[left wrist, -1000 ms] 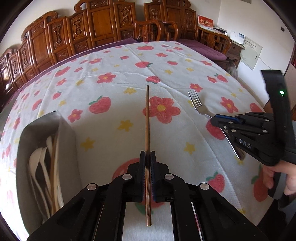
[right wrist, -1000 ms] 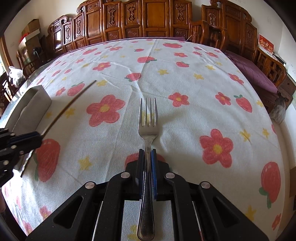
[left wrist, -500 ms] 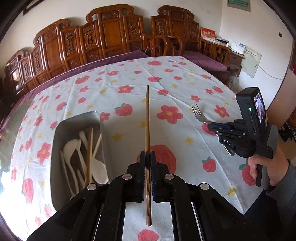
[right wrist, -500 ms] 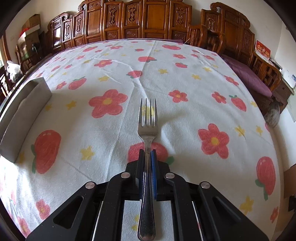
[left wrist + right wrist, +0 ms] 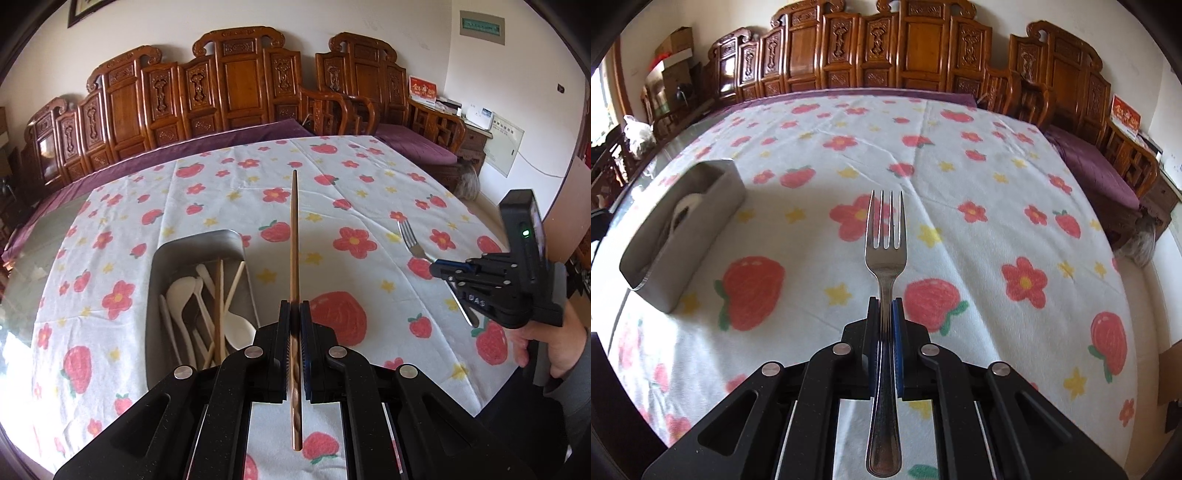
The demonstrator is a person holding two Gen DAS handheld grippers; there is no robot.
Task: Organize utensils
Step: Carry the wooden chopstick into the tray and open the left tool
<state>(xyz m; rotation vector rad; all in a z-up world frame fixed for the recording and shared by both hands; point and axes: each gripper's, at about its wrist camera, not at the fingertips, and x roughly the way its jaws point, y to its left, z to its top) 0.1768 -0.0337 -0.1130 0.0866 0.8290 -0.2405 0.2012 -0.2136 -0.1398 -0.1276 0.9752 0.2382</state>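
Observation:
My left gripper (image 5: 294,308) is shut on a brown wooden chopstick (image 5: 294,236) that points away over the table, held above it. Just left of it lies a grey metal tray (image 5: 159,258) holding several white spoons (image 5: 181,291) and pale chopsticks (image 5: 218,295). My right gripper (image 5: 885,304) is shut on the handle of a steel fork (image 5: 885,236), tines forward, lifted above the cloth. In the left wrist view the right gripper (image 5: 436,266) hangs at the right with the fork (image 5: 408,236) in it. The tray (image 5: 701,221) sits to the left in the right wrist view.
The table wears a white cloth (image 5: 351,192) printed with strawberries and flowers. Carved wooden chairs (image 5: 236,85) line its far side. A person's hand (image 5: 546,350) holds the right gripper at the table's right edge.
Both grippers have risen and drawn back from the table, still holding the chopstick and the fork. The tray has come more fully into the left wrist view.

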